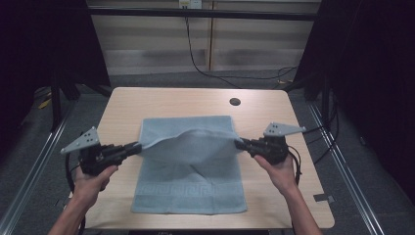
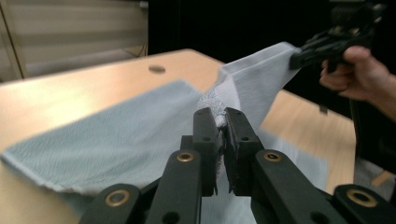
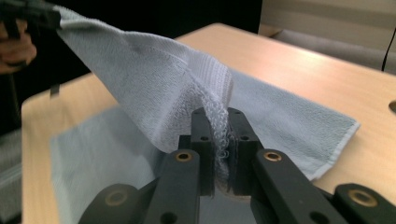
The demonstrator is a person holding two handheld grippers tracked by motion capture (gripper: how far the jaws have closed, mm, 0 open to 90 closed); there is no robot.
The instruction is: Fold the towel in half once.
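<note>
A pale blue towel (image 1: 188, 171) lies on the wooden table (image 1: 147, 100), its middle lifted into a raised fold (image 1: 191, 142). My left gripper (image 1: 138, 146) is shut on the towel's left edge, the cloth (image 2: 221, 116) pinched between its black jaws. My right gripper (image 1: 238, 143) is shut on the opposite edge, where terry cloth (image 3: 215, 126) bunches between the jaws. The towel (image 3: 154, 88) stretches up from there to the other gripper (image 3: 32, 16) at top left. In the left gripper view the towel (image 2: 261, 79) runs to the far gripper (image 2: 299, 58) and the hand holding it.
A round grommet hole (image 1: 235, 102) sits near the table's far edge. A black cable (image 1: 195, 54) trails on the floor behind the table. Metal rails (image 1: 29, 166) run along both sides. The towel's patterned hem (image 1: 188, 190) lies flat near the front edge.
</note>
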